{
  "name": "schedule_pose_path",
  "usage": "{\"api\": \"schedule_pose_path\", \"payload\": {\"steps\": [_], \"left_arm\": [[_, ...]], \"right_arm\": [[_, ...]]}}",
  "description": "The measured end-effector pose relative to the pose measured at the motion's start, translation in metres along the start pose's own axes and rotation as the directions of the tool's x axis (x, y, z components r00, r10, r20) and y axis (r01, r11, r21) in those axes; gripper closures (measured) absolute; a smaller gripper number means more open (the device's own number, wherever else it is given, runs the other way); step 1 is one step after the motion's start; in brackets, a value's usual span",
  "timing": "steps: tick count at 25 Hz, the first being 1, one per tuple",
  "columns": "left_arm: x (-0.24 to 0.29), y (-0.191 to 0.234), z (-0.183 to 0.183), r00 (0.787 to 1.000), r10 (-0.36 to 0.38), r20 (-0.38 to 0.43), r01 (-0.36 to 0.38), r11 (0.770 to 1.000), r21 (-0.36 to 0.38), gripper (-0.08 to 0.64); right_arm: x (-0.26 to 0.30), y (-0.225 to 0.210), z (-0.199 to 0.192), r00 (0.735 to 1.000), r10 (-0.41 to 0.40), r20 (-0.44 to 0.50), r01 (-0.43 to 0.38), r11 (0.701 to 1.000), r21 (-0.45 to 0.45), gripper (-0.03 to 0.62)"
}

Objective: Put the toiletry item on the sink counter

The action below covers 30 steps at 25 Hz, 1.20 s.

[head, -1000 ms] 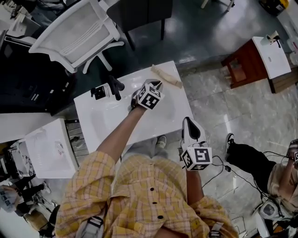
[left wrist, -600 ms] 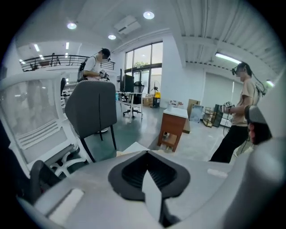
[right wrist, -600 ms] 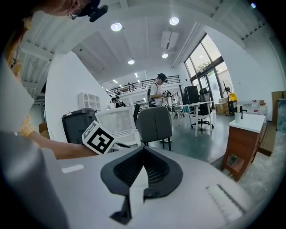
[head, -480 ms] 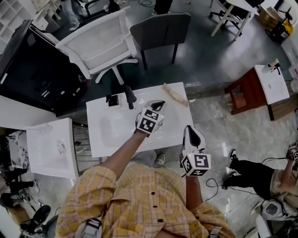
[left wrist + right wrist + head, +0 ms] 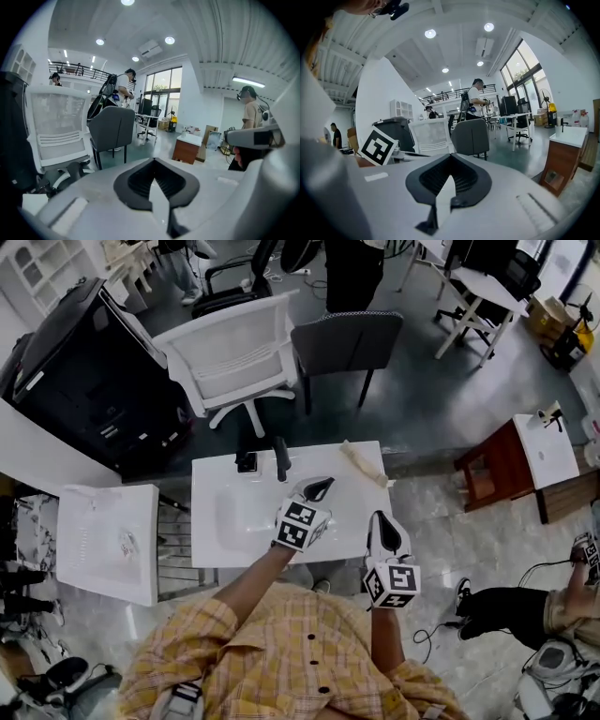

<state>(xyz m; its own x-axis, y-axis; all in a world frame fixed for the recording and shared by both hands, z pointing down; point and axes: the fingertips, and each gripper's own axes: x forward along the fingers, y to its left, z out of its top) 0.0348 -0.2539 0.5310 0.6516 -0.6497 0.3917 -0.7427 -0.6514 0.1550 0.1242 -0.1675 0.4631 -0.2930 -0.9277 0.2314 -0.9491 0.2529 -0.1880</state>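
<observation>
In the head view a white sink counter (image 5: 234, 535) with a black faucet (image 5: 280, 457) stands below me. A beige, elongated toiletry item (image 5: 365, 465) lies on the counter's far right corner, with nothing touching it. My left gripper (image 5: 317, 489) hovers over the counter's right half, short of the item, jaws shut and empty. At the counter's front right edge my right gripper (image 5: 384, 531) is also shut and empty. The left gripper view shows only that gripper (image 5: 154, 163) against the room, and the right gripper view shows the right gripper (image 5: 450, 158) the same way; the item appears in neither.
A small black object (image 5: 246, 462) sits beside the faucet. Behind the counter stand a white mesh chair (image 5: 234, 357) and a grey chair (image 5: 345, 341), with a black cabinet (image 5: 84, 371) at left. A second white basin (image 5: 103, 512) is at left, a brown stand (image 5: 502, 465) at right.
The head view has pulled up and back, so the counter looks smaller and lower. My left gripper has drawn back from the basin towards my body. The item has stayed on the corner.
</observation>
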Motion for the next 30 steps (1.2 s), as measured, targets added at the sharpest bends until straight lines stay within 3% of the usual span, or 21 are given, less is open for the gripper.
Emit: {"api": "schedule_pose_path", "payload": {"steps": [12,30], "left_arm": [[-0.057,-0.005,0.036,0.987,0.048,0.151,-0.047,0.999,-0.011,0.560],[-0.106,0.005,0.055,0.951,0.141,0.275,-0.141,0.990,-0.020,0.560]], "right_arm": [[0.013,0.021,0.024,0.998,0.054,0.046,-0.052,0.998,-0.032,0.594],[0.033,0.054,0.038,0.988,0.138,0.073,-0.132,0.988,-0.079,0.594]]}}
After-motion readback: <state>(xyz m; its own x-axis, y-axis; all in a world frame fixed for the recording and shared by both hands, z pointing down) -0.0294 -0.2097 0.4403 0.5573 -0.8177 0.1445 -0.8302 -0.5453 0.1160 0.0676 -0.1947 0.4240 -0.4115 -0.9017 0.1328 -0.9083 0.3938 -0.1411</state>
